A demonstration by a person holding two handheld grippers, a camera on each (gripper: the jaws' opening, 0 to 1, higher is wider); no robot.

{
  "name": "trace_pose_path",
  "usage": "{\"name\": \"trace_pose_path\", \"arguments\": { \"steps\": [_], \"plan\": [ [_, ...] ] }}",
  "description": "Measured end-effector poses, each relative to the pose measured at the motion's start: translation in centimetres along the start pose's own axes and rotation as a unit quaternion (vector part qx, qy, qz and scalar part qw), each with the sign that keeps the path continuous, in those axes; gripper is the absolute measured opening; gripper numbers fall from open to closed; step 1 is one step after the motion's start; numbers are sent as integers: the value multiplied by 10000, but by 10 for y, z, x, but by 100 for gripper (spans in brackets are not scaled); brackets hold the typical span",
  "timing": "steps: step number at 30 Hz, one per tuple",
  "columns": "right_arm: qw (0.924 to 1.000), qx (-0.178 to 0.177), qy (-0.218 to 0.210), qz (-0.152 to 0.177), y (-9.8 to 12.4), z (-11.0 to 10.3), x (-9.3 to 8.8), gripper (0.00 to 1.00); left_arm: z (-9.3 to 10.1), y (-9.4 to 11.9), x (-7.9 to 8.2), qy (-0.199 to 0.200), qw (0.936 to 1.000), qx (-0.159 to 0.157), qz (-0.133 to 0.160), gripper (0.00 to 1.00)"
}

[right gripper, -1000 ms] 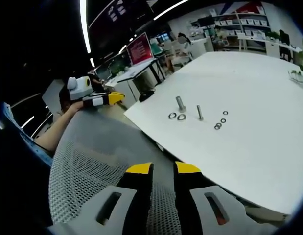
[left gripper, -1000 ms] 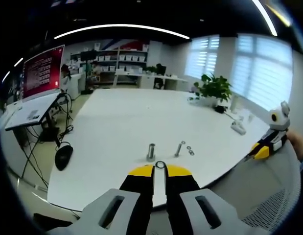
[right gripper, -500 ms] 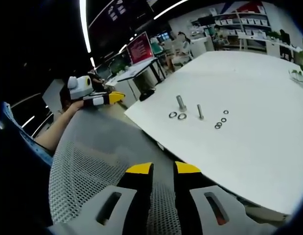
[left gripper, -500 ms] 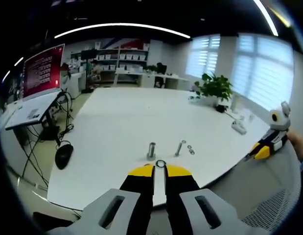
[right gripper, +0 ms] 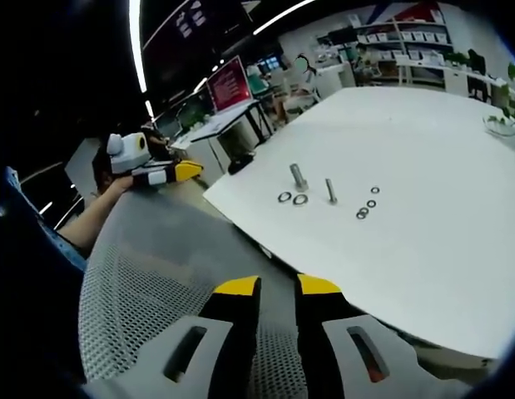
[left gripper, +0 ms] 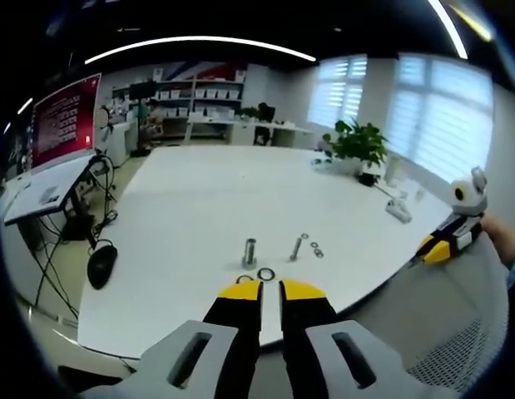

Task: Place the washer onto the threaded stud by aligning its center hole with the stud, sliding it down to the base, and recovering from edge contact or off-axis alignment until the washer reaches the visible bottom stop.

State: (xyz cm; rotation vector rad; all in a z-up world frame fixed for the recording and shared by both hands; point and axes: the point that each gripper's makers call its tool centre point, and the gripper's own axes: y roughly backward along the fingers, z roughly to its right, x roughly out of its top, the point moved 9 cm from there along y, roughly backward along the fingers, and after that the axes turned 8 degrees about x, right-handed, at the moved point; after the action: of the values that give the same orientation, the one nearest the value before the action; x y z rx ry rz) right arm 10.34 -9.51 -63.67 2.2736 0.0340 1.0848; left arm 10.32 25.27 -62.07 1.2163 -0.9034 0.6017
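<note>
Standing upright on the white table (left gripper: 199, 191), the threaded stud (left gripper: 250, 251) was the anchor of the scene, and two large washers (left gripper: 266, 274) lay flat just in front of it, on the side toward the table's near edge, side by side and not touching the stud. In the right gripper view that same stud (right gripper: 298, 176) rose near the table corner, with the pair of large washers (right gripper: 292, 199) just beside its foot. A slimmer bolt (left gripper: 297, 248) stood just beside the stud, apart from it, and a few small washers (left gripper: 314, 249) lay scattered beyond that bolt, farther from the stud. The left gripper (left gripper: 270, 290) hung short of the washers, well back from the stud, its yellow-tipped jaws close together with a thin gap and nothing between them. The right gripper (right gripper: 278, 287) sat well away from the stud, over a grey mesh chair back (right gripper: 149, 283), jaws slightly parted and empty. Off that chair, the left gripper (right gripper: 149, 169) showed in a hand, far from the stud. A potted plant (left gripper: 357, 145) stood across the table from the stud.
</note>
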Motion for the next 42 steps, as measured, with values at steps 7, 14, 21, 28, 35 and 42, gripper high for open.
{"name": "trace_pose_path", "arguments": {
  "steps": [7,14,21,28,35,42],
  "plan": [
    [9998,-10,-78,-194,-1,2,-3,20,7,-3,2,-463,9958,-793,-57,13],
    [9996,-95,-223,-143,0,3,-3,21,-5,-21,15,-1203,9834,-1339,-228,23],
    [9995,-134,-297,-39,2,3,-4,21,-30,-56,18,-2020,9650,-1595,-507,30],
    [9986,-266,-463,39,4,7,-4,21,-41,-98,15,-2690,9365,-1949,-1127,31],
    [9982,-276,-530,32,4,7,-5,21,-47,-149,7,-3137,9094,-2103,-1739,31],
    [9984,-281,-470,103,4,7,-4,21,-41,-185,-7,-3443,8854,-2226,-2192,31]
  ]
}}
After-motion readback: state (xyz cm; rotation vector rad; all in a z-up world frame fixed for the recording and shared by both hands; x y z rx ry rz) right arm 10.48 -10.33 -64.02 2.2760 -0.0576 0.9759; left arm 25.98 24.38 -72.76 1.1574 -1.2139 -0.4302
